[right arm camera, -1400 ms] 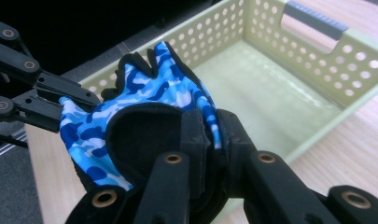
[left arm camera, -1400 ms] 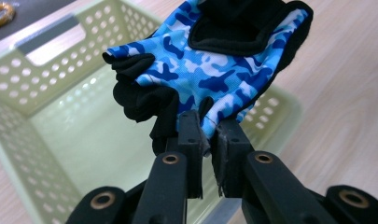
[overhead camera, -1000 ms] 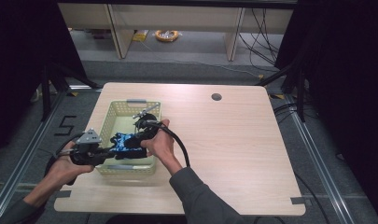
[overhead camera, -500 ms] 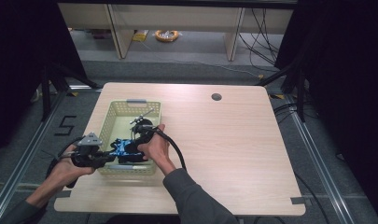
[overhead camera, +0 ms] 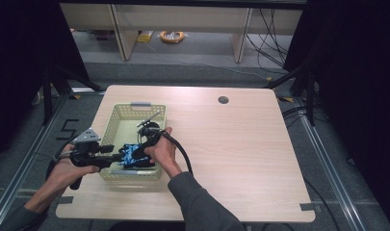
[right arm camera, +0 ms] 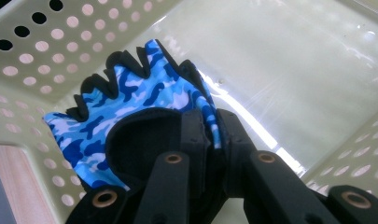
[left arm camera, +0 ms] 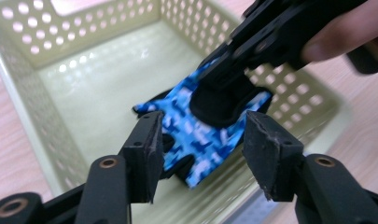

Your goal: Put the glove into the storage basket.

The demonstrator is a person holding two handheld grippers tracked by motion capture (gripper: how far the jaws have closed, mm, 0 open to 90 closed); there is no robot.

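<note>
Now glove [right arm camera: 130, 112] pinched in right gripper [right arm camera: 210, 135], over basket [right arm camera: 317, 70].

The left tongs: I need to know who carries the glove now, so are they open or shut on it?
Open. The left tongs have just been opening; their pads stand apart on either side of the blue camouflage glove, which the right tongs clamp.

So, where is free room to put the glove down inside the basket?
The far part of the basket floor, bordered by its back and side walls, is bare. The near end is crowded: the blue glove, right gripper and left gripper meet there.
</note>
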